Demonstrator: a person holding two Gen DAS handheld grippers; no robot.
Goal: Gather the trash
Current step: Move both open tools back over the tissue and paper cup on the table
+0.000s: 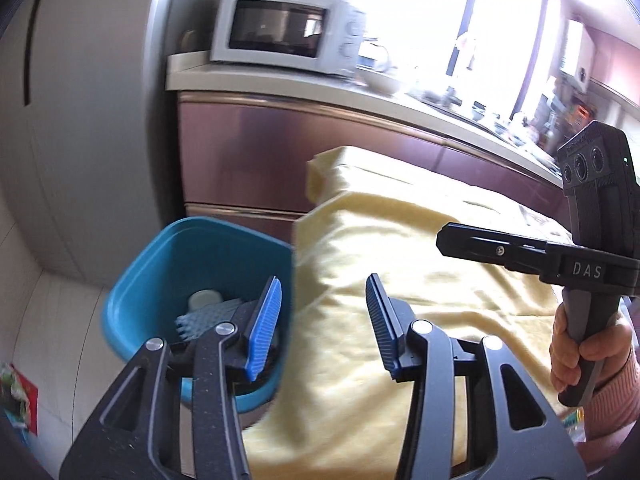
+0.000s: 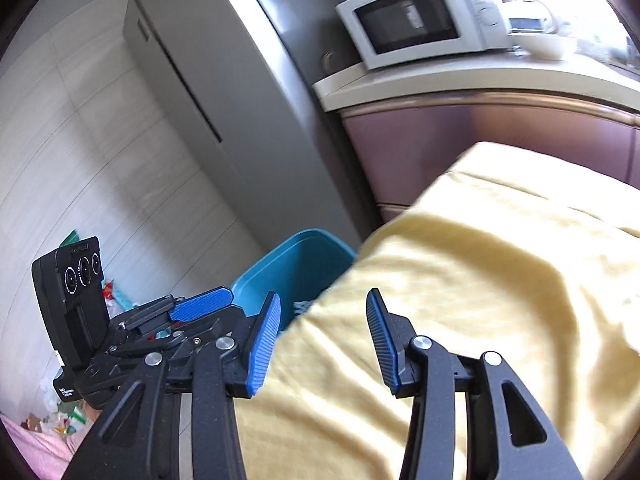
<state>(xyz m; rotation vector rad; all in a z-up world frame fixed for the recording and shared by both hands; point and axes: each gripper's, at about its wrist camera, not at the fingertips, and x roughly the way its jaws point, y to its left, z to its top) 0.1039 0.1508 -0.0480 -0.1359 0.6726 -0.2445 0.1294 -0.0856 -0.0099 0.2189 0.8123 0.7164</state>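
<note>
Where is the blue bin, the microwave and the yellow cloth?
blue bin (image 1: 168,264): left wrist view, on its inner back wall.
microwave (image 2: 404,20): right wrist view, on its dark door window.
yellow cloth (image 2: 500,280): right wrist view, on its flat top.

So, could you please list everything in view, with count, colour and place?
bin: one, blue, on the floor beside the table, pale items inside
cloth: one, yellow, covering the table
microwave: one, white, on the counter
bowl: one, white, right of the microwave
fridge: one, grey, left of the counter
wrappers: several, mixed colours, on the floor
left claw: open, empty
right claw: open, empty
hand: one, gripping the right handle
</note>
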